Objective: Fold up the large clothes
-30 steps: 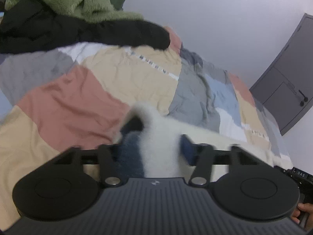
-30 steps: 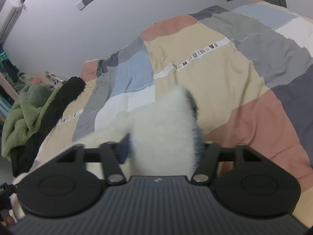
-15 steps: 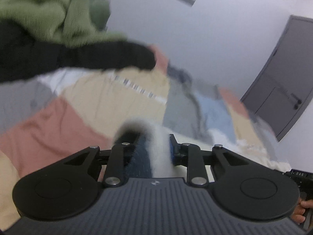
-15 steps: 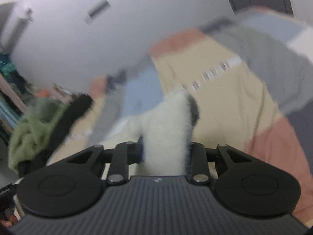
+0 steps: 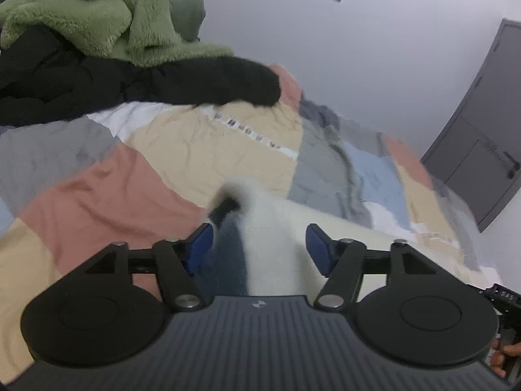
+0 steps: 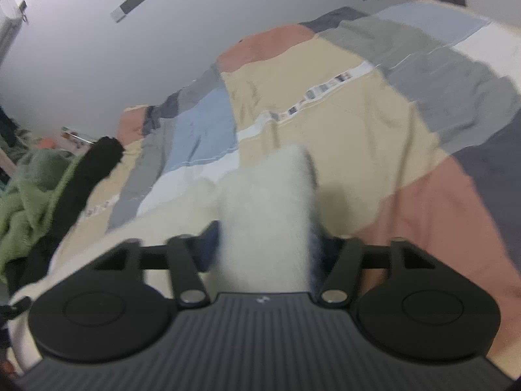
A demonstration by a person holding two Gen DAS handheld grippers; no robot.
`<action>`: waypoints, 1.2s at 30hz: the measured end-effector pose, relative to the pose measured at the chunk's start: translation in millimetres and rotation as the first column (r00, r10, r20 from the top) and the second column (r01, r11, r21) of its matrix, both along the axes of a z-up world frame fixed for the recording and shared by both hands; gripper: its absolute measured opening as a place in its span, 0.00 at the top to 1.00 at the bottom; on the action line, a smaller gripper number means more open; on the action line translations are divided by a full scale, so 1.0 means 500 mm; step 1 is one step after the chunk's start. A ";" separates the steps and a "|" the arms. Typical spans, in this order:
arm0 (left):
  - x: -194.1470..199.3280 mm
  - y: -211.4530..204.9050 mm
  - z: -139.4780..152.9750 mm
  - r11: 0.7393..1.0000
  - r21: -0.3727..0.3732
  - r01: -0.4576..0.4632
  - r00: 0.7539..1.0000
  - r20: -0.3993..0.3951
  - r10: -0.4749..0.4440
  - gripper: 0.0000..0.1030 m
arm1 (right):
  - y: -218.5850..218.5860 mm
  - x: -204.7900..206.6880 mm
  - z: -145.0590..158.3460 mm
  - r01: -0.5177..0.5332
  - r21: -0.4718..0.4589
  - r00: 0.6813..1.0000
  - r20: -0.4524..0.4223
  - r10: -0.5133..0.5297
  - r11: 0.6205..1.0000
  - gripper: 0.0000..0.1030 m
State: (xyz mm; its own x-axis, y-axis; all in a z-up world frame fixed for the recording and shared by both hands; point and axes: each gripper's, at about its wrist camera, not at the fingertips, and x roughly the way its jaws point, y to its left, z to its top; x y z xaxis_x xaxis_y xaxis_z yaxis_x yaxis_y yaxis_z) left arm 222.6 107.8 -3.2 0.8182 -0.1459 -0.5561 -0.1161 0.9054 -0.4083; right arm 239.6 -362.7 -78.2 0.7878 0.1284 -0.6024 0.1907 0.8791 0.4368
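Observation:
A fluffy white garment with dark blue trim (image 5: 270, 228) stretches between both grippers over the patchwork bed cover (image 5: 114, 195). My left gripper (image 5: 260, 247) has its blue pads spread wide, with the garment's edge lying loosely between them. The same white garment (image 6: 267, 208) sits between the fingers of my right gripper (image 6: 267, 247), whose jaws also stand wide apart around it. The cloth sags down towards the bed between the two grippers.
A pile of green fleece (image 5: 97, 16) and black clothing (image 5: 130, 81) lies at the far left of the bed, also seen in the right wrist view (image 6: 32, 189). A grey door (image 5: 482, 137) stands at the right. White walls lie behind the bed.
Both grippers were closed on the white garment half a second ago and have now opened wide. Both have dropped lower towards the bed.

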 end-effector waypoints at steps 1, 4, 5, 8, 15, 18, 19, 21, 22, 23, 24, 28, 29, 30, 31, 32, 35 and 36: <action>-0.015 -0.001 0.008 1.000 -0.009 -0.009 1.000 0.008 0.009 0.28 | 0.001 -0.014 0.006 0.010 -0.017 1.000 0.005 -0.010 1.000 0.20; -0.067 -0.004 0.036 0.999 -0.017 -0.031 0.999 0.043 0.032 0.25 | 0.009 -0.048 0.028 0.039 -0.062 0.999 0.033 -0.037 0.997 0.18; -0.084 -0.006 0.046 0.999 -0.016 -0.031 0.998 0.054 0.032 0.25 | 0.012 -0.061 0.037 0.047 -0.074 0.998 0.050 -0.043 0.996 0.18; -0.136 -0.021 0.076 1.000 0.013 0.003 0.996 0.085 -0.005 0.24 | 0.026 -0.105 0.068 0.054 -0.101 0.992 0.118 -0.042 0.993 0.18; -0.195 -0.106 0.078 0.982 -0.047 0.181 0.983 0.047 -0.179 0.20 | 0.074 -0.167 0.118 0.001 -0.175 0.962 0.271 0.047 0.984 0.18; -0.187 -0.128 0.037 0.972 -0.145 0.186 0.979 -0.058 -0.196 0.20 | 0.100 -0.158 0.112 -0.065 -0.183 0.959 0.260 0.112 0.981 0.18; -0.182 -0.133 0.022 0.968 -0.170 0.186 0.975 -0.093 -0.204 0.20 | 0.108 -0.154 0.107 -0.084 -0.184 0.960 0.247 0.129 0.979 0.18; -0.170 -0.138 -0.003 0.960 -0.212 0.180 0.967 -0.139 -0.213 0.18 | 0.124 -0.145 0.094 -0.131 -0.189 0.962 0.215 0.171 0.973 0.18; -0.164 -0.136 -0.018 0.956 -0.245 0.162 0.965 -0.163 -0.206 0.16 | 0.131 -0.141 0.087 -0.150 -0.181 0.963 0.195 0.185 0.972 0.18; -0.157 -0.131 -0.036 0.948 -0.289 0.132 0.963 -0.191 -0.192 0.14 | 0.136 -0.134 0.078 -0.169 -0.166 0.965 0.171 0.197 0.972 0.18; -0.152 -0.124 -0.054 0.937 -0.335 0.100 0.960 -0.215 -0.179 0.14 | 0.144 -0.130 0.072 -0.186 -0.158 0.966 0.149 0.210 0.970 0.18; -0.137 -0.078 -0.141 0.823 -0.560 -0.090 0.946 -0.307 -0.105 0.13 | 0.168 -0.115 0.050 -0.209 -0.152 0.969 0.103 0.226 0.966 0.16; -0.139 -0.064 -0.162 0.775 -0.614 -0.146 0.945 -0.318 -0.073 0.13 | 0.170 -0.114 0.049 -0.209 -0.151 0.969 0.100 0.225 0.966 0.16; -0.142 -0.053 -0.178 0.727 -0.660 -0.191 0.945 -0.324 -0.047 0.13 | 0.171 -0.113 0.048 -0.209 -0.150 0.969 0.099 0.225 0.966 0.16; -0.144 -0.043 -0.192 0.677 -0.701 -0.222 0.945 -0.325 -0.027 0.13 | 0.170 -0.113 0.048 -0.208 -0.145 0.970 0.100 0.224 0.967 0.16; -0.144 -0.037 -0.199 0.650 -0.724 -0.231 0.948 -0.316 -0.016 0.13 | 0.169 -0.114 0.047 -0.207 -0.138 0.970 0.101 0.221 0.969 0.16; -0.150 -0.035 -0.187 0.648 -0.729 -0.221 0.965 -0.258 0.039 0.14 | 0.164 -0.119 0.044 -0.206 -0.116 0.970 0.106 0.218 0.972 0.16; -0.154 -0.033 -0.182 0.637 -0.740 -0.217 0.971 -0.233 0.060 0.14 | 0.163 -0.120 0.043 -0.205 -0.112 0.970 0.106 0.217 0.972 0.16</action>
State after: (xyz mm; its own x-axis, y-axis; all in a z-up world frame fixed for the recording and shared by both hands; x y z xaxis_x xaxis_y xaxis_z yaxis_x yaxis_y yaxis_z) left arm 145.5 91.4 -94.1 0.7681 -0.4716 -0.4332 -0.3511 0.2555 -0.9008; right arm 179.7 -281.3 -56.8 0.8152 0.2431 -0.5257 -0.0508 0.9342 0.3531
